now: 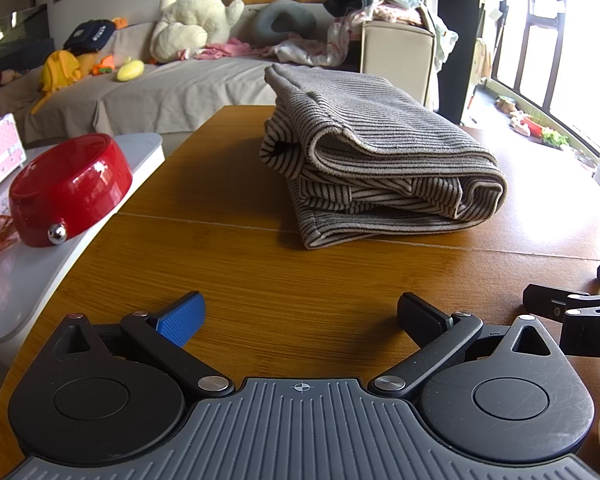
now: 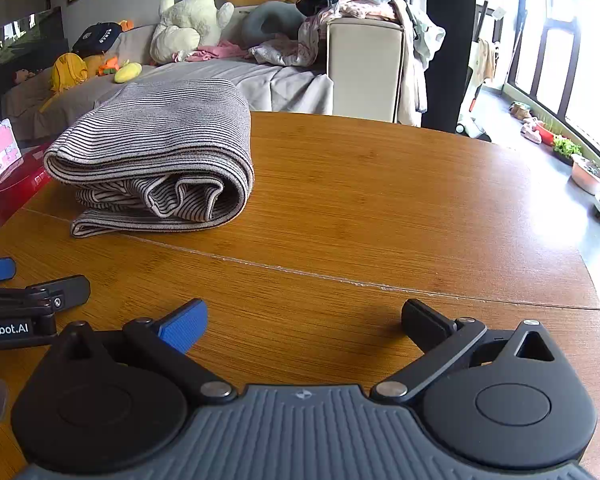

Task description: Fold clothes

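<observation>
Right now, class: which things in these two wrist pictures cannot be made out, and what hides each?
- Inner layers of the folded striped garment: covered by its own top fold, both views.
- Red bowl contents: only its outside shows, left view.
- Right tool in the left view: cut off by the right edge.
- Far table edge: garment hides it, left view.

Folded cloth [image 1: 380, 160] on table [image 1: 260, 280], far of both grippers, well apart from them. Left gripper [image 1: 300, 316] near edge, jaws spread, over bare table; right gripper [image 2: 304, 320] just right of it, jaws spread too. Bowl [image 1: 70, 194] on side shelf [image 1: 16, 280], left of table. Sofa [image 1: 172, 88] far behind table; plush [image 1: 196, 16] and neck pillow [image 1: 284, 20] on it. Clothes pile [image 2: 360, 0] on box [image 2: 364, 68], right of sofa.
</observation>
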The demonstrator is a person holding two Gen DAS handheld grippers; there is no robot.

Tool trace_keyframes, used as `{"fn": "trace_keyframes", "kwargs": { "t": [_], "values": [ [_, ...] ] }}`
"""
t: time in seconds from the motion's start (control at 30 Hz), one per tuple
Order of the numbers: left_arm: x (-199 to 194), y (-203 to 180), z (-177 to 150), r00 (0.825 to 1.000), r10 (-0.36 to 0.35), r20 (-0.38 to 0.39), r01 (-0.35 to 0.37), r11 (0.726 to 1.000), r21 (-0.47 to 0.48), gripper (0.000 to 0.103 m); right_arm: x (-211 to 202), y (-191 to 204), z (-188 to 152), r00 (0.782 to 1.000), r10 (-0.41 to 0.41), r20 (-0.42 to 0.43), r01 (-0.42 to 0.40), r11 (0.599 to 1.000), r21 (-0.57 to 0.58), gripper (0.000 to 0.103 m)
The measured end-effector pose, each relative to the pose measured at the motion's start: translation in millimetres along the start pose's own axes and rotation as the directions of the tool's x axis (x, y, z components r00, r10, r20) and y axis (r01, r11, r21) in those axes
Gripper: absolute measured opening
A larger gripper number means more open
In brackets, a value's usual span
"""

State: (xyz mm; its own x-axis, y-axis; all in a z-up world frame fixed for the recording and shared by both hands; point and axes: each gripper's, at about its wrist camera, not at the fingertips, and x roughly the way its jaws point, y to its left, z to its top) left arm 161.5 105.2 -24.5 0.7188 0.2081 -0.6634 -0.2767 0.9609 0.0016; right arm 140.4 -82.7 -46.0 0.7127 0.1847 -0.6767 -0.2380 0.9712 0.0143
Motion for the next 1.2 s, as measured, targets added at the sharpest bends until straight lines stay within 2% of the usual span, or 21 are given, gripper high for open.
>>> {"fn": "trace_keyframes", "kwargs": {
  "t": [1.2],
  "values": [
    [-1.7,-2.0,-0.7,1.0,-0.004,-0.002,0.004,1.0,0.001,0.103,-0.5,0.9,-0.5,1.0,-0.002,0.0,0.002,1.0,0.002,0.103]
  ]
}}
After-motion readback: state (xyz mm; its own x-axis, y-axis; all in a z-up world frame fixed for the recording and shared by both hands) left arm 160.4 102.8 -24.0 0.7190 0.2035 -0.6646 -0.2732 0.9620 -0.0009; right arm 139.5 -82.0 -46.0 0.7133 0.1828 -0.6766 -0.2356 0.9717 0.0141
